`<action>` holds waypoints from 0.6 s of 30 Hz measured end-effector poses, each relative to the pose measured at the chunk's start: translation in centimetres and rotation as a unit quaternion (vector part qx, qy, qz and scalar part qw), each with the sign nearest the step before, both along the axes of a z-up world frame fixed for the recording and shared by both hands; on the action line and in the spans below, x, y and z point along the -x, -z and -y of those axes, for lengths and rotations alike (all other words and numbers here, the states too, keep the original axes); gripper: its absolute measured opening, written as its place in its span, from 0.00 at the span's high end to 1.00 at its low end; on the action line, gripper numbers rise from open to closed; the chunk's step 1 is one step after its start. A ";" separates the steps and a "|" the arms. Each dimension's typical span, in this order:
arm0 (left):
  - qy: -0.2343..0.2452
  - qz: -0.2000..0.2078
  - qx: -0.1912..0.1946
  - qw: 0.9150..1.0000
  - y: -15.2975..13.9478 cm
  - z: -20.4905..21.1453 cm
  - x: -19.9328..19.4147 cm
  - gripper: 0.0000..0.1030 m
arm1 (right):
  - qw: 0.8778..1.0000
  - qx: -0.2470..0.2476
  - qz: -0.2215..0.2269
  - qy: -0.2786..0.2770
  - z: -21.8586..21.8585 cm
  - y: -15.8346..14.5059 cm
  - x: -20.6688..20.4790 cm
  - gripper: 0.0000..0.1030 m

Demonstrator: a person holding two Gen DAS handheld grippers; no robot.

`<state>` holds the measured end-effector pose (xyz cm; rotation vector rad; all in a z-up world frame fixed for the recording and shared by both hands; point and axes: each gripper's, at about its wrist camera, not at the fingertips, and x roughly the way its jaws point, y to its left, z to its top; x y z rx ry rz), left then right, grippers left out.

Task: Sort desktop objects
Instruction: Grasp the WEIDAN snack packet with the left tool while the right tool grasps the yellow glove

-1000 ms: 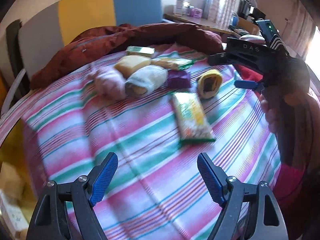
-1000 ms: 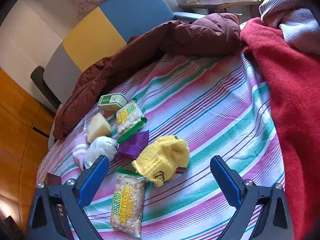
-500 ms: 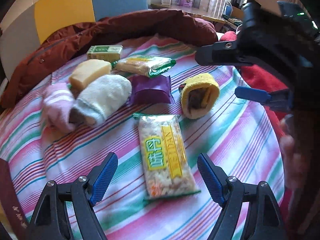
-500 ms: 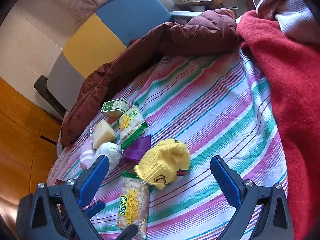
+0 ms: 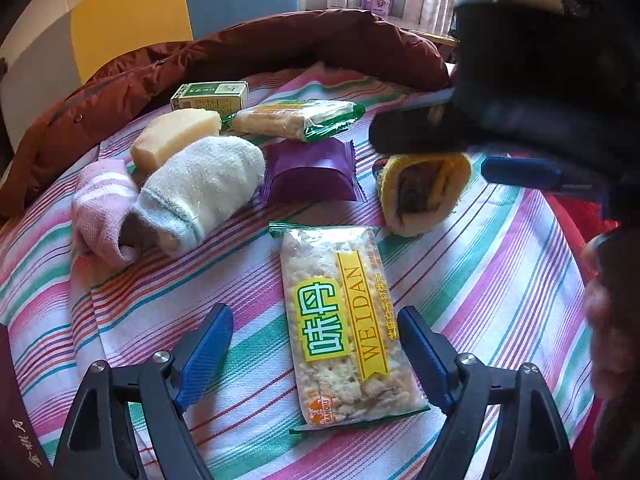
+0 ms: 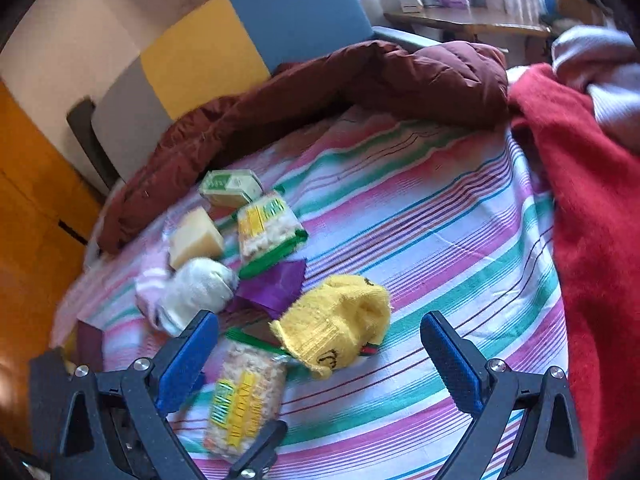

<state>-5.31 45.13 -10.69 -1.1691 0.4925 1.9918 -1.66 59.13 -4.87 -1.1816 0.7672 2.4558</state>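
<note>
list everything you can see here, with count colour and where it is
cracker pack: 2, clear with yellow and green; one between the left hand-held gripper's fingers, one at the far side by the box
box: 1, green and white, far edge by the jacket
sponge: 1, pale yellow, behind the white sock
sock: 3; white, pink left of it, yellow on the right
wrapper: 1, purple, middle
jacket: 1, maroon, far edge
blanket: 1, red, right
cloth: 1, striped, under everything
left hand-held gripper: blue pads, open
right hand-held gripper: blue pads, open
</note>
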 end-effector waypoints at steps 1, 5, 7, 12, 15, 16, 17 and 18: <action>-0.001 0.002 -0.002 1.000 0.0 0.1 0.1 0.17 | 1.000 -0.006 0.007 -0.003 0.1 0.2 0.1 0.02; 0.000 -0.003 0.004 1.000 -0.1 0.2 0.1 0.17 | 0.999 -0.017 0.026 -0.012 0.2 0.9 0.7 0.02; -0.004 -0.004 0.004 1.000 -0.2 0.3 0.1 0.19 | 0.999 -0.019 0.027 -0.015 0.3 1.0 0.8 0.03; -0.029 -0.012 -0.005 0.999 -0.7 1.8 0.8 0.51 | 0.998 -0.027 0.042 -0.030 0.4 1.6 1.2 0.32; -0.032 0.002 -0.021 0.999 -0.9 2.7 1.3 0.53 | 0.998 -0.032 0.051 -0.036 0.5 1.8 1.3 0.41; -0.031 0.001 -0.021 0.999 -0.9 2.6 1.0 0.53 | 0.998 -0.032 0.049 -0.039 0.5 1.7 1.2 0.44; -0.028 -0.003 -0.020 0.999 -0.9 2.7 0.9 0.54 | 0.997 -0.031 0.050 -0.039 0.5 1.7 1.2 0.45; -0.026 -0.007 -0.019 0.999 -0.9 3.0 0.7 0.54 | 0.997 -0.032 0.051 -0.041 0.5 1.6 1.1 0.45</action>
